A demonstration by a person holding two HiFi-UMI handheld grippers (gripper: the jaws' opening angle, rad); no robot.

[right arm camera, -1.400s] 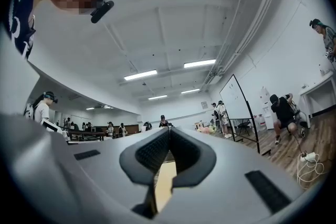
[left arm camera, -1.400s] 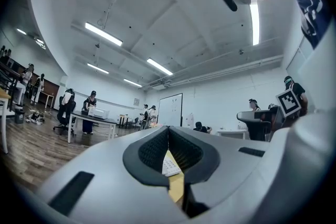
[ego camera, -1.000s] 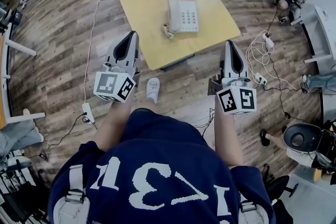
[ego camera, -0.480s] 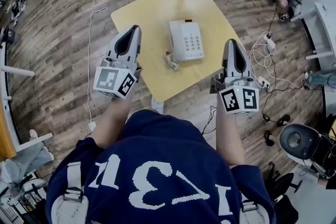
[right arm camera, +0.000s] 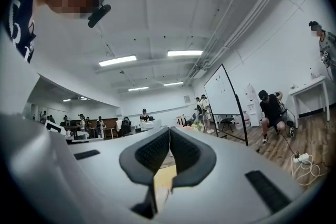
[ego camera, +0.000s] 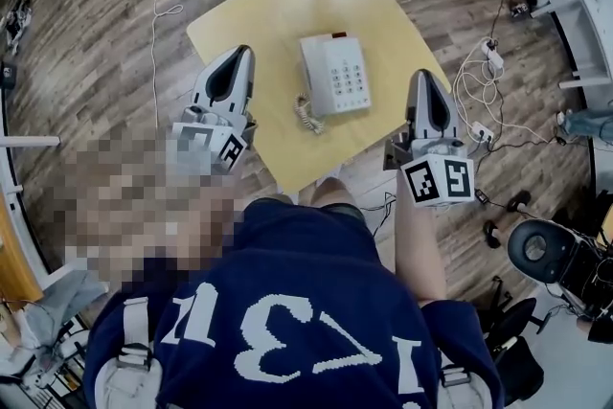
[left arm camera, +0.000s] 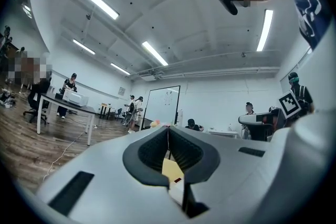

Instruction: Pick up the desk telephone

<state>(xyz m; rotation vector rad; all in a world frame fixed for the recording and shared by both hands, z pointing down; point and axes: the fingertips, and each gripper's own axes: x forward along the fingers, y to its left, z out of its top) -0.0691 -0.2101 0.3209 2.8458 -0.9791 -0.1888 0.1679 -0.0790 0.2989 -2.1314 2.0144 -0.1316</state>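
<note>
You are holding the grey left gripper (ego camera: pixel 237 56) and right gripper (ego camera: pixel 422 78) closed and empty at nine and three o'clock of the white push-button desk telephone (ego camera: pixel 333 75), which is lying unlifted on the square yellow table (ego camera: pixel 251 14).

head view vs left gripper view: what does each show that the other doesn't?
Head view only: the desk telephone seen whole, keypad up, and its coiled cord at the near-left corner.
Left gripper view only: ceiling lights, a whiteboard, and people at desks across the room.
Both: the left tool, shut with nothing in it, and the yellow table, which is only a sliver below the tool in the left gripper view.
</note>
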